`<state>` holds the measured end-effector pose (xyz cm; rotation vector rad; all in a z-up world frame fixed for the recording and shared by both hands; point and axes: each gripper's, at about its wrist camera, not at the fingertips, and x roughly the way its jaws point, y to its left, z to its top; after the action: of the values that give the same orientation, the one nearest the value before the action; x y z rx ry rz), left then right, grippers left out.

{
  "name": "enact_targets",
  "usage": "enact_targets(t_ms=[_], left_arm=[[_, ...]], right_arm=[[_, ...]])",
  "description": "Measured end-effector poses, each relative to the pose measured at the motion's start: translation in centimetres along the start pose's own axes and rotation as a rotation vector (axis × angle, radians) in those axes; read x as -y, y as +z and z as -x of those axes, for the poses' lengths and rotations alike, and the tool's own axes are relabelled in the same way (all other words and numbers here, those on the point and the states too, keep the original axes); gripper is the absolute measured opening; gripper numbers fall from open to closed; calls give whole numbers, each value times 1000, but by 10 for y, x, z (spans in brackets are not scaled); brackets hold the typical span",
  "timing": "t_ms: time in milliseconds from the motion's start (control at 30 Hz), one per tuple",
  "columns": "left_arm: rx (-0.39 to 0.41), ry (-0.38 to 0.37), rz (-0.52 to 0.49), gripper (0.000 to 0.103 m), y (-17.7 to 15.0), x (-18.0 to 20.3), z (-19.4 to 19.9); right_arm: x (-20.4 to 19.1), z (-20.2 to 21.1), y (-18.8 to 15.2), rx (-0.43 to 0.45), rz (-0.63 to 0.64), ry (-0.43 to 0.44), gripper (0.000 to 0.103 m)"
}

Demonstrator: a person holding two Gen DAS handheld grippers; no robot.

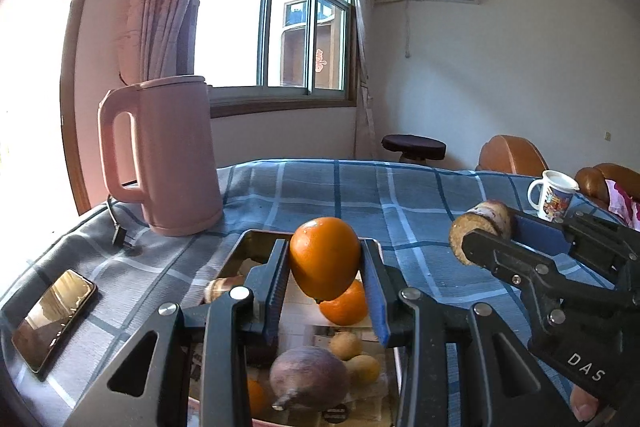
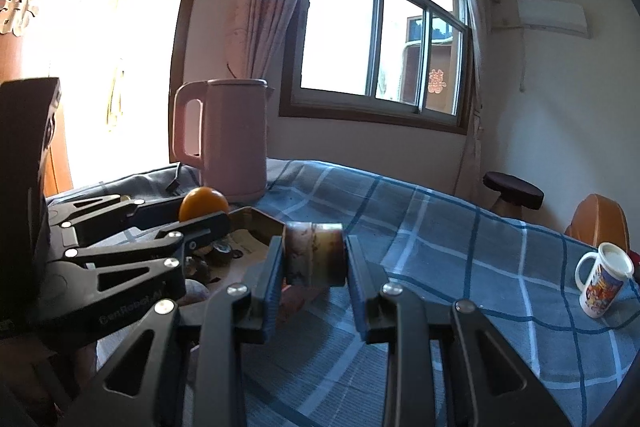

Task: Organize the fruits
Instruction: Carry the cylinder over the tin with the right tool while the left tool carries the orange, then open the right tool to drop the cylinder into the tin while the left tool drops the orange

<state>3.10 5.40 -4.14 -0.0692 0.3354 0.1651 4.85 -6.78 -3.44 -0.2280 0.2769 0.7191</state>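
Observation:
My left gripper (image 1: 325,259) is shut on an orange (image 1: 324,257) and holds it above a shiny metal tray (image 1: 256,241). The tray holds another orange (image 1: 346,303), a large purple-brown fruit (image 1: 308,379) and small yellow fruits (image 1: 345,345). My right gripper (image 2: 314,257) is shut on a brown cylindrical piece (image 2: 314,259), held in the air to the right of the tray. In the left wrist view this piece (image 1: 480,231) shows at the right. In the right wrist view the held orange (image 2: 203,207) and the tray's corner (image 2: 256,223) show at the left.
A pink kettle (image 1: 168,155) stands at the back left of the blue checked tablecloth (image 1: 400,203), its cord beside it. A phone (image 1: 54,319) lies at the left edge. A printed mug (image 1: 552,193) stands at the far right. A stool and brown chairs are behind the table.

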Motion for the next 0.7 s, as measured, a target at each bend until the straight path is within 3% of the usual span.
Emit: enact_targets(t_ms=[700], left_arm=[[-48,80,31,37,-4,-47,-2]], right_arm=[[-36,-24,12,-18,49,69,32]])
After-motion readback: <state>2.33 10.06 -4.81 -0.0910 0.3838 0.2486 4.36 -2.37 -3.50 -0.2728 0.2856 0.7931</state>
